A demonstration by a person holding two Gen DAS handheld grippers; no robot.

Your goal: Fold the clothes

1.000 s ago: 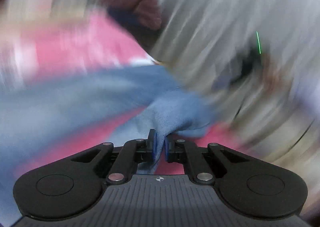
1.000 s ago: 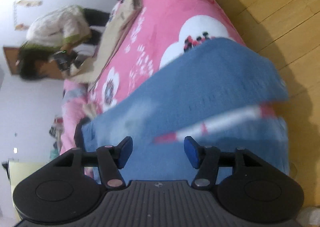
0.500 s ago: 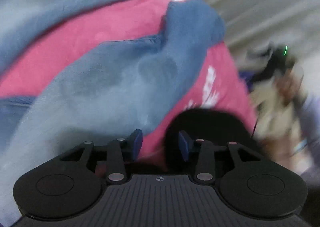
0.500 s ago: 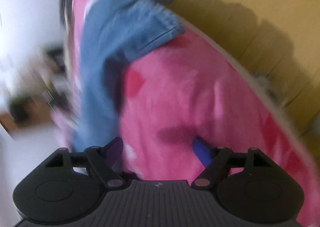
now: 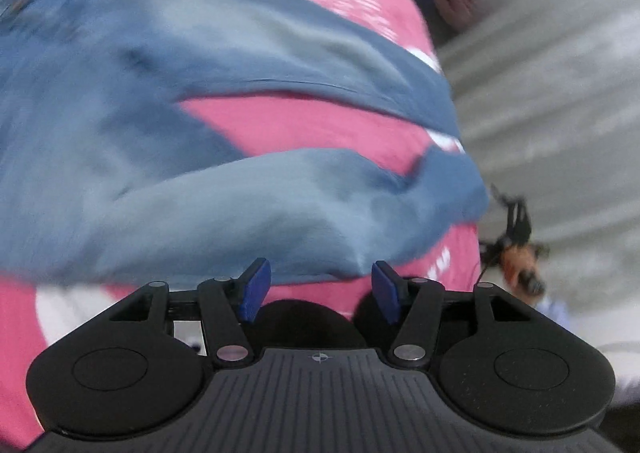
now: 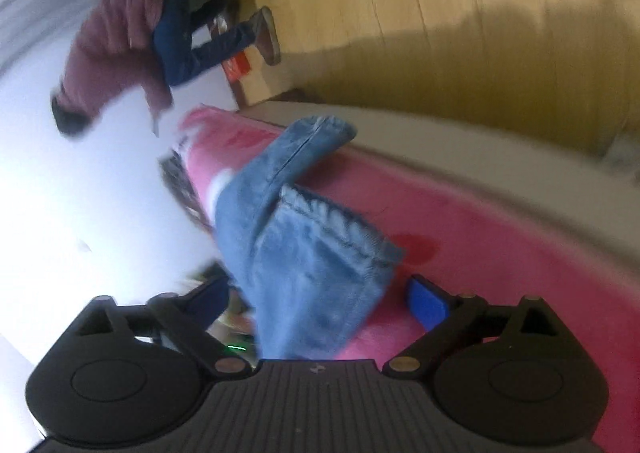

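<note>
The blue jeans (image 5: 168, 101) lie spread on a bed with a pink cover (image 5: 304, 125). The cover has white flower shapes on it.

In the left wrist view the left claw (image 5: 316, 289) is half open. Its jaws have just been opening. Nothing is pinched between its blue pads (image 5: 253, 290). A fold of the jeans sits just past the tips, a little above them in the picture. The pads do not press on it. Between the jaws you see only the pink cover and a dark shadow. More of the jeans runs off to the upper left. A strip of pink shows between two bands of the blue cloth.

In the right wrist view the right claw (image 6: 320, 303) stands wide open. Its jaws have just closed a little. The end of one jean leg (image 6: 316, 265), with its stitched hem, hangs or lies right between the two jaws. The right pad (image 6: 428, 303) is clear of the cloth, with pink cover showing in the gap. The left pad is close to the cloth's edge. The picture is too blurry to tell if it touches. The other leg end (image 6: 308, 137) lies farther away, near the bed's edge.

Past the bed is a wood floor (image 6: 460, 21). A person in a dark red top (image 6: 116, 45) is there too.
</note>
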